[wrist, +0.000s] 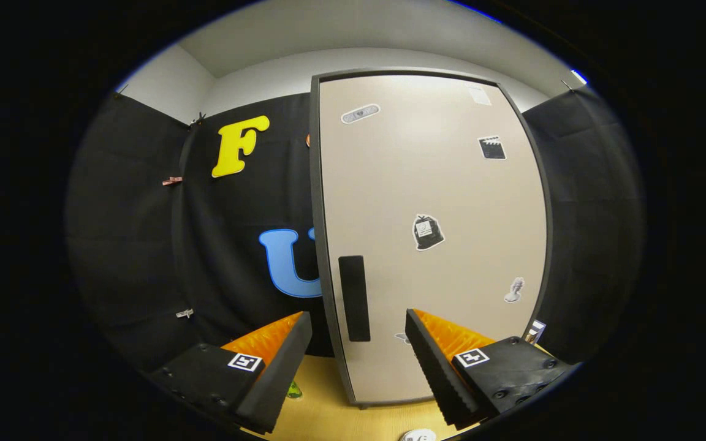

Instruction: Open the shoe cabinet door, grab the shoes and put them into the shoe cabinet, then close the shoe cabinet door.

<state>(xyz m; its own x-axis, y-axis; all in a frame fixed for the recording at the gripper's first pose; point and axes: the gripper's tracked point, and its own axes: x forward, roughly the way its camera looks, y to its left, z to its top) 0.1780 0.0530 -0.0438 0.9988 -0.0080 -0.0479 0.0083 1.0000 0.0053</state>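
Gripper: gripper (358, 334) held level, facing the cabinet; fingers spread wide, nothing between them but air.

Cabinet: tall shoe cabinet with its door (432, 239) shut, standing on a wooden floor (328, 416) against the booth's black cloth wall. It sits straight ahead of the fingers, a little beyond their tips.

Door: pale flat panel in a dark frame, upright, several small stickers (428, 232) on its face. Looks stiff and smooth; a flat face like this gives the fingers nothing to bite on.

Handle: dark upright strip (354, 298) near the door's left edge, low down, showing in the gap between the two fingers. Cannot tell whether it is a raised bar or a recess.

Where to hold: my guess is the handle is the only real purchase. If raised, close both fingers across its narrow width; if recessed, hook one fingertip behind the lip.

Handling guess: panel door probably light, swinging on hinges at the right side, since the handle is on the left. Pull should follow an arc, not a straight line, or the fingers may slip off.

Shoes: none identified from here; a small green thing (293, 389) and a white round thing (417, 435) lie on the floor near the fingers, too cut off to name.

Stage: door not yet opened; first step in hand.
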